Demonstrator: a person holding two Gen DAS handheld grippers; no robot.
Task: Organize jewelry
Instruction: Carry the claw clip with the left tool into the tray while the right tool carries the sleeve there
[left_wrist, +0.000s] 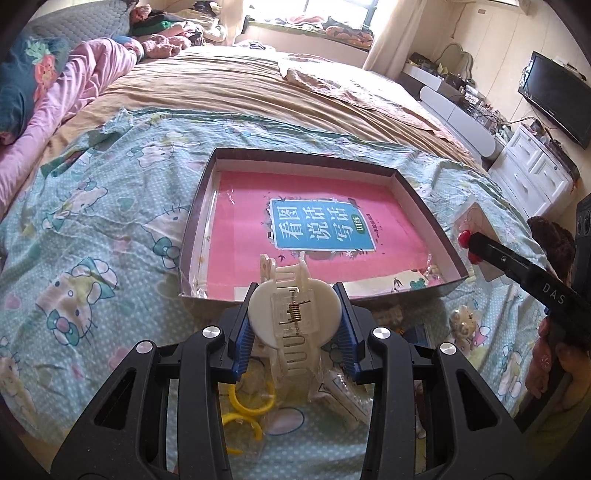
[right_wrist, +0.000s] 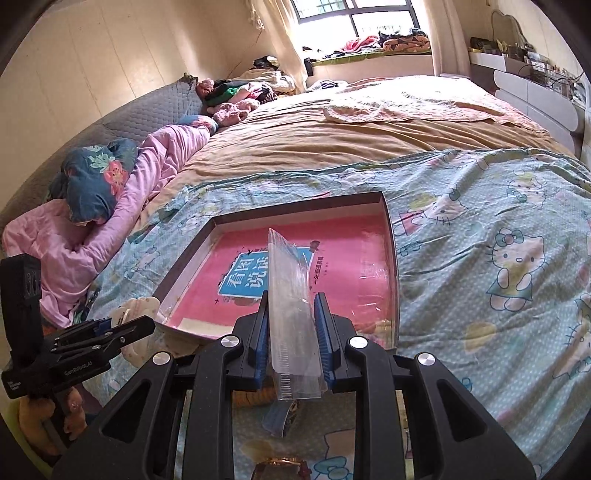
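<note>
My left gripper (left_wrist: 294, 295) is shut on a white hair claw clip (left_wrist: 291, 314), held just above the near edge of a shallow brown box (left_wrist: 421, 206) lined with a pink book cover. My right gripper (right_wrist: 290, 314) is shut on a clear plastic packet (right_wrist: 291, 314) and holds it upright over the box's near edge (right_wrist: 391, 258). In the left wrist view the right gripper (left_wrist: 476, 243) shows at the right with the packet, which holds red bead earrings (left_wrist: 466, 236). The left gripper also shows in the right wrist view (right_wrist: 110, 325).
The box lies on a Hello Kitty sheet (left_wrist: 92, 258) on a bed. Yellow rings (left_wrist: 251, 402), small packets (left_wrist: 343, 395) and a cream trinket (left_wrist: 461, 321) lie near me. A white dresser (left_wrist: 535, 177) stands right of the bed.
</note>
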